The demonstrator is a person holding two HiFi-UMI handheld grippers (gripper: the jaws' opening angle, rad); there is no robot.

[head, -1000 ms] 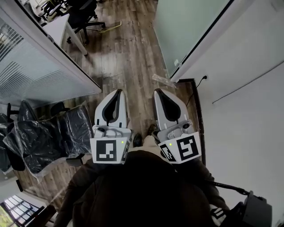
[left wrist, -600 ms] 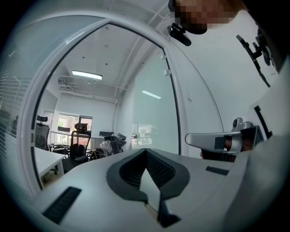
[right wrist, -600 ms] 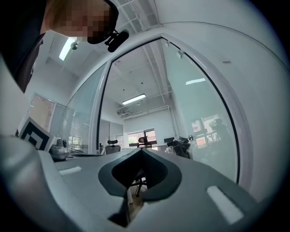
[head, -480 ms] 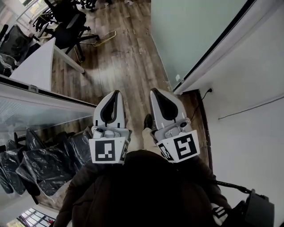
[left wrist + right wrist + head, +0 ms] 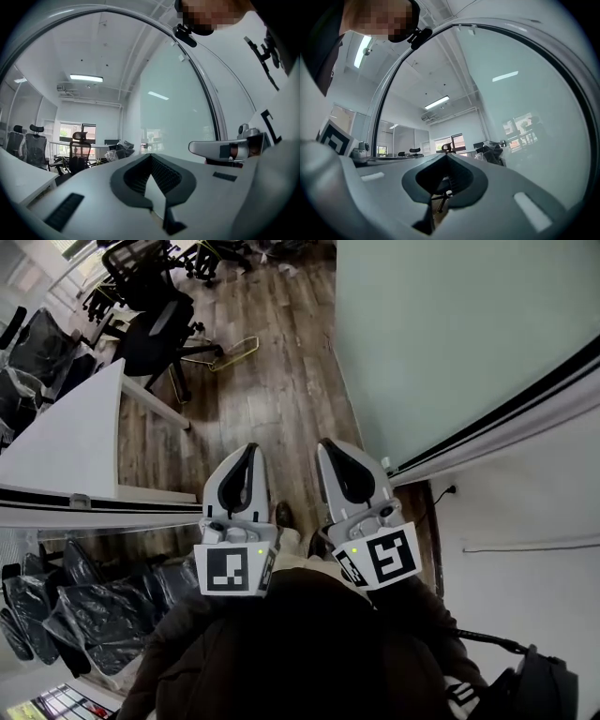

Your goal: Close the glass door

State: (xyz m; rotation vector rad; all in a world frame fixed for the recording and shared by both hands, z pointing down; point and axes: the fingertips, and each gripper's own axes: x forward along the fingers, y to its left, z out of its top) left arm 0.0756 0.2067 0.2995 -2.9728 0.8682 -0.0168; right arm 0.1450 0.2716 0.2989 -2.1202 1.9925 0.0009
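Observation:
The glass door [image 5: 450, 334] is a tall frosted pale-green pane with a black edge [image 5: 506, 418], standing at the upper right of the head view. It fills the right side of the left gripper view [image 5: 178, 117] and of the right gripper view [image 5: 525, 103]. My left gripper [image 5: 251, 448] and right gripper [image 5: 325, 442] are held side by side, level, in front of the person's dark jacket. Both are shut with nothing between the jaws [image 5: 150, 155] [image 5: 446, 154]. The right gripper is nearer the door; neither touches it.
A white desk [image 5: 66, 442] and a glass partition frame [image 5: 56, 493] lie on the left. Black office chairs [image 5: 155, 338] stand beyond on the wood floor. Plastic-wrapped chairs [image 5: 84, 615] sit at the lower left. A wall socket with cable [image 5: 450, 490] is at the right.
Both grippers have travelled forward together over the wood floor. The glass pane on the right looms larger, and the left partition and wrapped chairs have slid back. The jaws stayed shut.

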